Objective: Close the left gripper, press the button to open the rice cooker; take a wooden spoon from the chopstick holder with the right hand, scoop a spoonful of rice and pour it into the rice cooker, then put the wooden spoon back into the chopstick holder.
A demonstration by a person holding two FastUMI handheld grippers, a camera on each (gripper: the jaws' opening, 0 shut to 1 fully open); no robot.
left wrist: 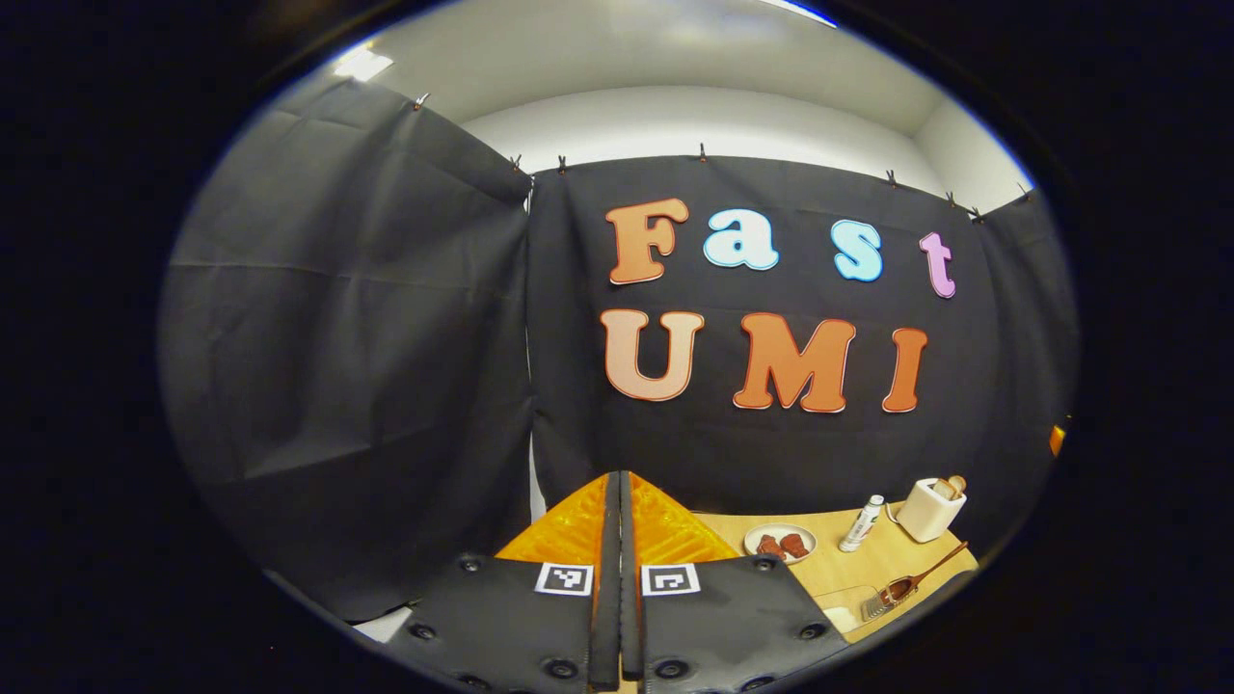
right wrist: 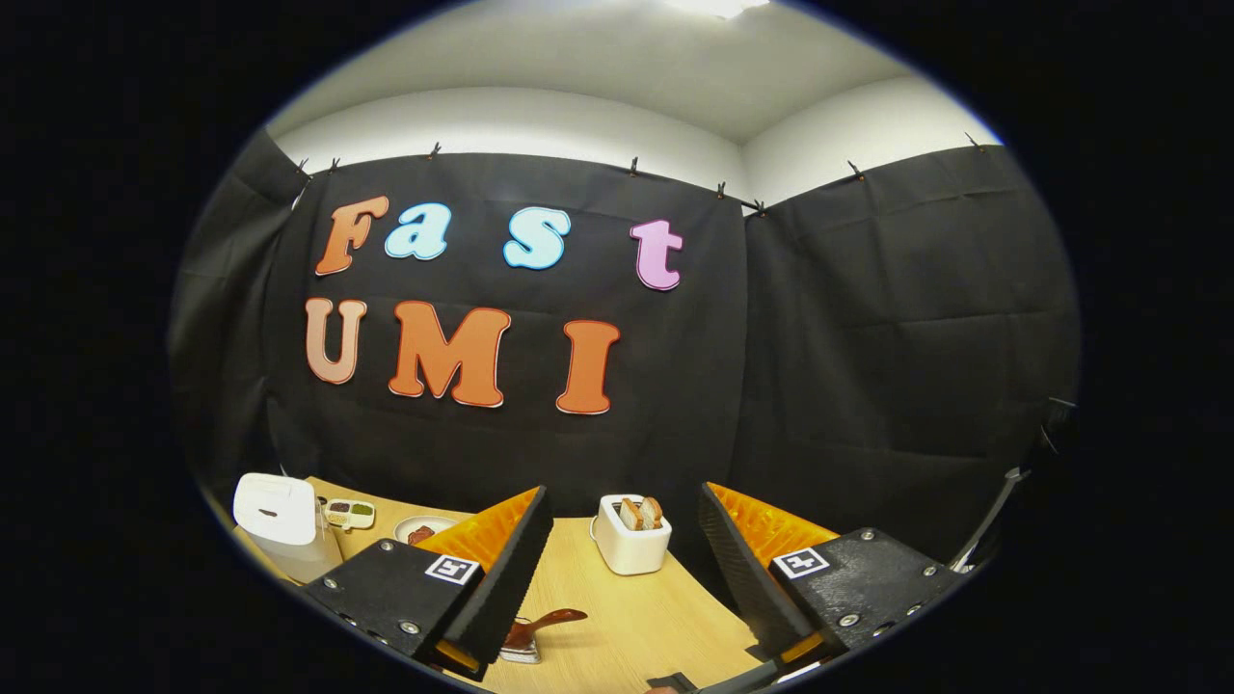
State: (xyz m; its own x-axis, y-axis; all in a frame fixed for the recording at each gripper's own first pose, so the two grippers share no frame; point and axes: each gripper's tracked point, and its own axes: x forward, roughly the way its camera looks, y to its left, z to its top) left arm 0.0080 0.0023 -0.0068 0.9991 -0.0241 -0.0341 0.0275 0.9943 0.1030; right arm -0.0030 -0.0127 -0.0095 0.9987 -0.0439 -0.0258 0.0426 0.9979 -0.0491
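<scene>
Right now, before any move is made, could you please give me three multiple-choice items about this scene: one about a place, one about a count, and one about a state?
1. In the right gripper view, where does the white toaster appear?
A. Between the two fingers of the right gripper, farther off on the table
B. On top of the rice cooker
C. On the floor

2. How many bread slices stick out of the toaster?
A. One
B. Two
C. Four

3. In what state is the left gripper?
A. Wide open
B. Shut on the wooden spoon
C. Shut, with nothing between its fingers

Answers:
1 A: the toaster stands on the wood surface, framed by the two spread fingers.
2 B: two brown tops show side by side.
3 C: the fingers meet along their whole length.
</scene>
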